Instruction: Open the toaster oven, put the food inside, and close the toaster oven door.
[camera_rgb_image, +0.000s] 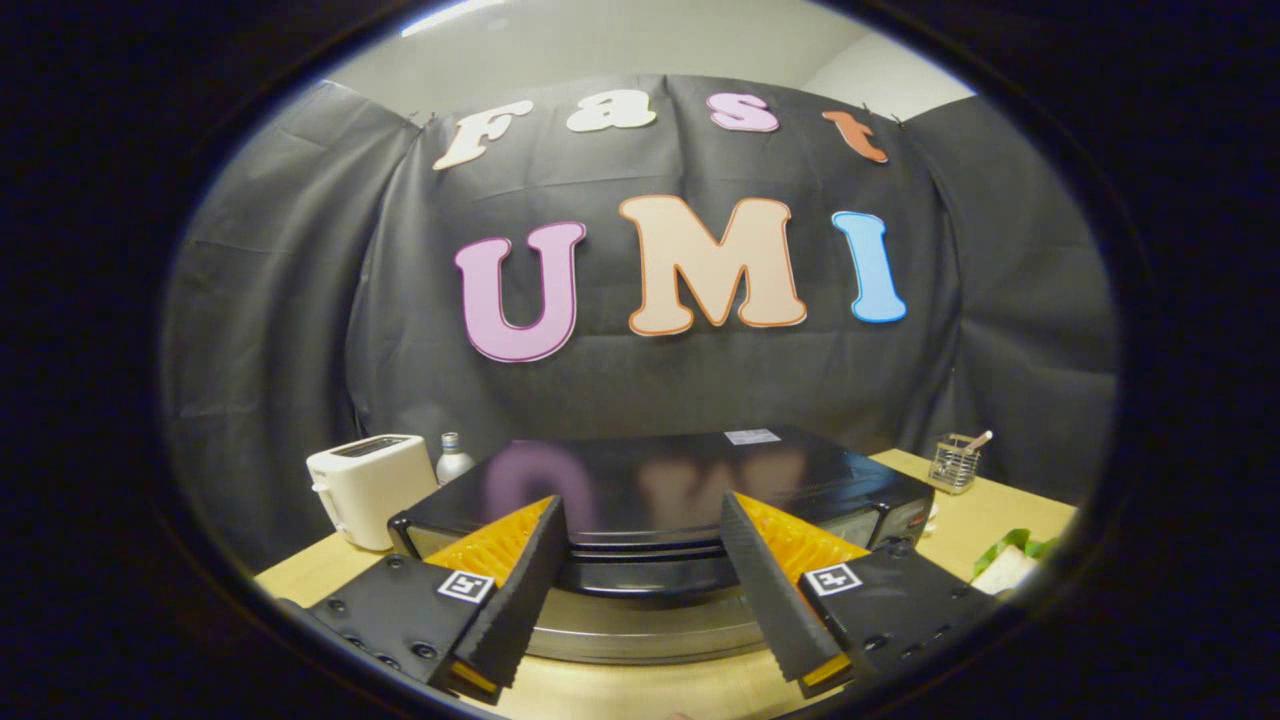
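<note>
The black toaster oven (690, 480) stands on the wooden table (985, 515) right in front of me, its glossy top mirroring the wall. My gripper (640, 503) is open, with its fingers spread wide over the oven's front top edge. The dark curved front edge and a silvery strip (640, 625) below it run across the gap between the fingers. Neither finger presses on anything. A green and white item (1008, 560), perhaps the food, lies on the table right of the oven, partly cut off.
A white pop-up toaster (365, 485) and a small bottle (452, 458) stand left of the oven near the wall. A wire holder (955, 462) with utensils sits at the back right. Black cloth closes off the back and sides.
</note>
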